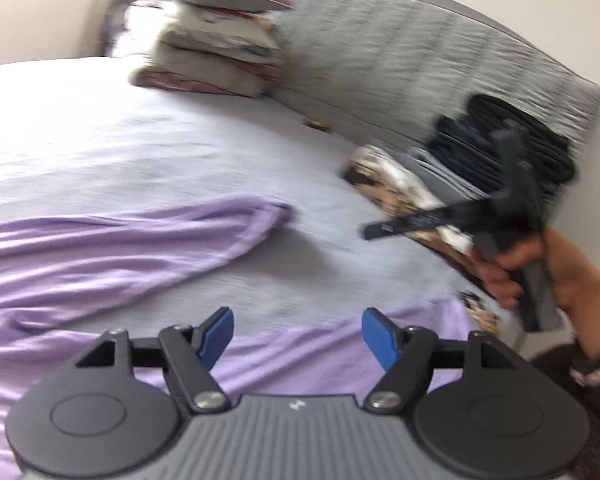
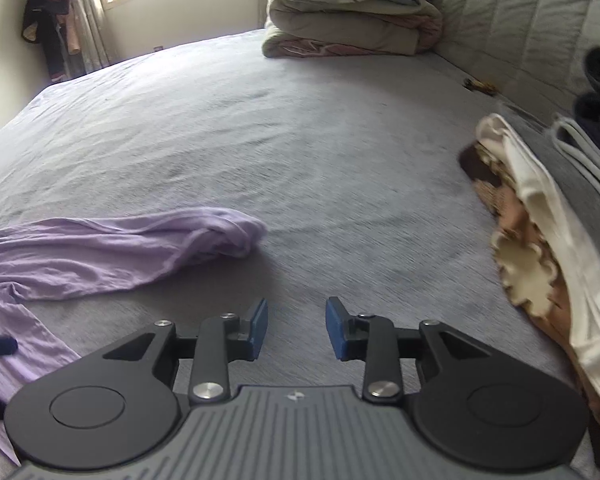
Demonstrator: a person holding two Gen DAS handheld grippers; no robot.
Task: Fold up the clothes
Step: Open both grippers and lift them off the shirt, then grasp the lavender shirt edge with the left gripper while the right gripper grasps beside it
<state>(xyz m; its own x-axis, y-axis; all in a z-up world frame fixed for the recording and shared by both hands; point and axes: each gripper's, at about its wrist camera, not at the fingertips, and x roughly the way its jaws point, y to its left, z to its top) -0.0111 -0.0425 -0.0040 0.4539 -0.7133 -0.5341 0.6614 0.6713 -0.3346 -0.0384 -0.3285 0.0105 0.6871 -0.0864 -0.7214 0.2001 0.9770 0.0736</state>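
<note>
Both tongs, left gripper [image 1: 296, 334] and right gripper [image 2: 297, 330], gape open, holding nothing.
Lilac garment [image 2: 112, 250] lies rumpled on the bed [image 2: 300, 128], under the left, beside the right.

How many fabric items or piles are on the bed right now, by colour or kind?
Lilac garment, spread loose: 1
Stack of folded bedding at the far end: 1
Pile of patterned, cream, grey and dark clothes on the right: 1
Total: 3

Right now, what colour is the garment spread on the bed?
Light purple, plain. The garment shows best in the right wrist view.
</note>
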